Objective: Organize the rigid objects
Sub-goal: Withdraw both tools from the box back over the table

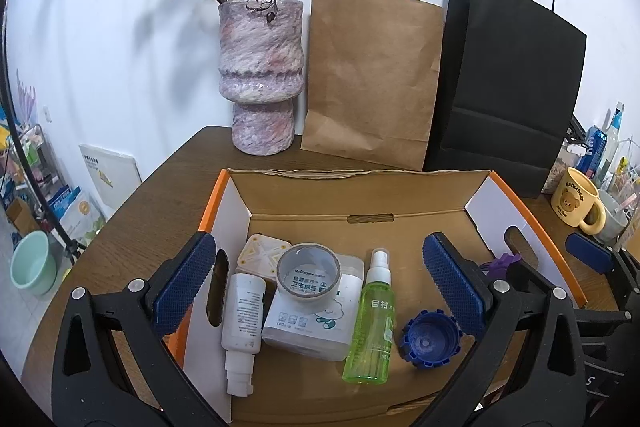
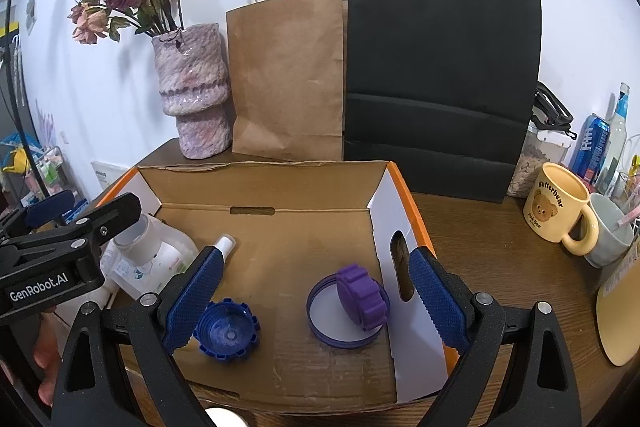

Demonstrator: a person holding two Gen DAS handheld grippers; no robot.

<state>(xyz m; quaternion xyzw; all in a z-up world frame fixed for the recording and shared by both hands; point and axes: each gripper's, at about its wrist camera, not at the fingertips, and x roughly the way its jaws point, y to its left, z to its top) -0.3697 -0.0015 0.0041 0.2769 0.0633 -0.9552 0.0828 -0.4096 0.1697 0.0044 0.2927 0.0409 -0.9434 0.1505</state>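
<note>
Two hand-held grippers hover over one open cardboard box (image 1: 360,195) with orange outer walls on the brown wooden bench (image 1: 168,179). The left hand-held gripper (image 1: 320,287) and the right hand-held gripper (image 2: 316,301) each stand spread wide, holding nothing. Inside the box lie one white squeeze bottle (image 1: 242,315), one square translucent white container (image 1: 316,319) with one grey tape roll (image 1: 309,273) atop it, one green spray bottle (image 1: 372,323), one blue ridged cap (image 1: 430,339), one purple ridged cap (image 2: 362,297) and one blue ring (image 2: 320,323). Behind stand one mottled pink vase (image 1: 260,75), one brown paper bag (image 1: 372,79) and one black paper bag (image 1: 512,87); two mugs sit to the right.
</note>
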